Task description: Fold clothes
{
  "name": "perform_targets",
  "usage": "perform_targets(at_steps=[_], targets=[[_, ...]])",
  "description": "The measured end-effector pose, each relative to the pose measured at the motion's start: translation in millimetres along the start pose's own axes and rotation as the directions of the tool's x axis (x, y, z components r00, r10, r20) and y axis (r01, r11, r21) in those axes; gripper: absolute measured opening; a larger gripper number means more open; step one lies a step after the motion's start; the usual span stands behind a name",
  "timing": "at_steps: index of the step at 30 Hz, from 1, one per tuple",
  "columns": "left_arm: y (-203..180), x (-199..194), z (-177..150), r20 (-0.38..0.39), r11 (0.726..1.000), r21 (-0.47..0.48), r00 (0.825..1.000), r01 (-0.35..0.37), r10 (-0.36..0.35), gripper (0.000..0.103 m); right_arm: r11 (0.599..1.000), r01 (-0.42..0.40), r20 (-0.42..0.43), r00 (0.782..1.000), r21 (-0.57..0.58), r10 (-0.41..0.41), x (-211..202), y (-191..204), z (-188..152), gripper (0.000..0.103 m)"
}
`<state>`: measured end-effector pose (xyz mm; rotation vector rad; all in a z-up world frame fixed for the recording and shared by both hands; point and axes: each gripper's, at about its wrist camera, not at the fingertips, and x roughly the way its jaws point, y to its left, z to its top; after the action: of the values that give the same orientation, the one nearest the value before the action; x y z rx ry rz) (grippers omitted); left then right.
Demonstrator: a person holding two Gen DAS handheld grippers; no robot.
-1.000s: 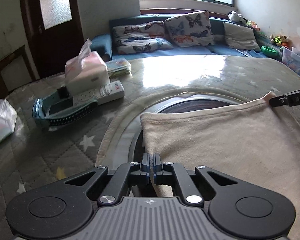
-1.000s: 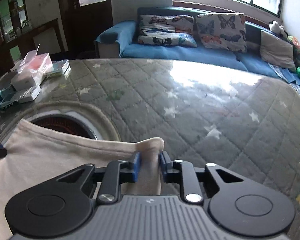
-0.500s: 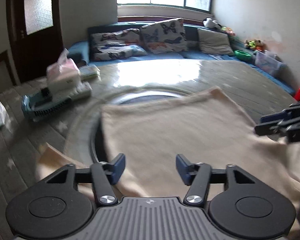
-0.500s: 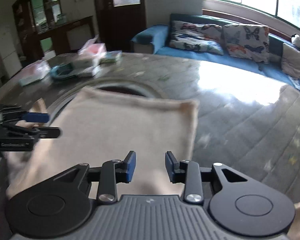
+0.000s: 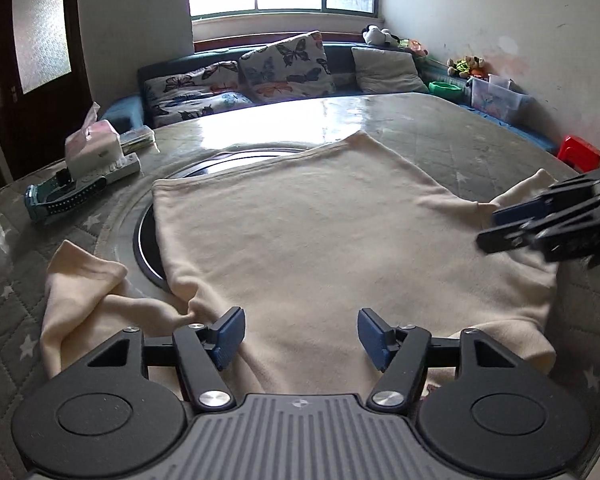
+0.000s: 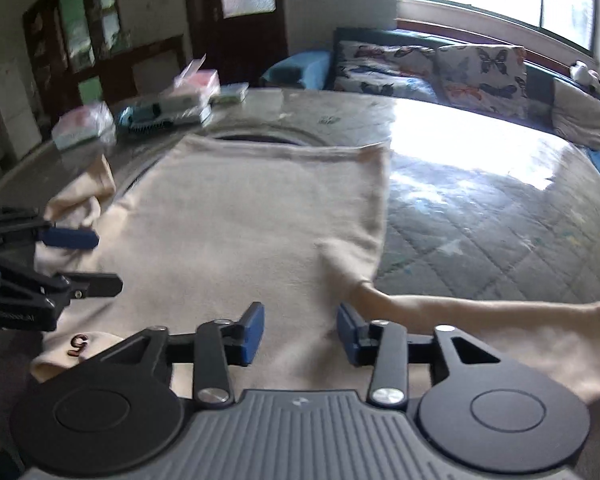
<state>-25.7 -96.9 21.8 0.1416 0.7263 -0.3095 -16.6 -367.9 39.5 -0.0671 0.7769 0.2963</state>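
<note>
Both grippers, left and right, hover spread and empty above the cream top; its rumpled sleeve risks folding crooked.

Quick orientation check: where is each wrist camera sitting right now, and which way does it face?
Left wrist: on the left gripper, low at the near table edge, facing the window across the cream garment; right gripper enters at right.
Right wrist: on the right gripper, facing the sofa; left gripper enters at left.
Shared: garment, tissue box, sofa.
</note>
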Motion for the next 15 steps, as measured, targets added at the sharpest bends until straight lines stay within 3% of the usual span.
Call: perform_targets(at_steps=[3, 7, 15], targets=[[-1.5, 0.2, -3.3, 0.002, 1.000, -0.001, 1.000, 0.004, -0.004, 0.074, 1.000, 0.019, 0.010, 1.000, 0.018, -0.019, -8.5, -5.3, -11.6, 0.048], [-5.5, 0.0, -5.4, 0.011, 1.000, 0.005, 1.000, 0.010, -0.010, 0.082, 0.986, 0.129, 0.008, 0.991, 0.103, -0.131, -15.6, -35.9, -21.0, 0.053], [-8.0, 0.2, -11.2, 0.008, 1.000, 0.019, 1.000, 0.003, -0.003, 0.085, 0.909, 0.317, -0.048, 0.948, 0.272, -0.316, -16.2, -105.9, -40.0, 0.055]])
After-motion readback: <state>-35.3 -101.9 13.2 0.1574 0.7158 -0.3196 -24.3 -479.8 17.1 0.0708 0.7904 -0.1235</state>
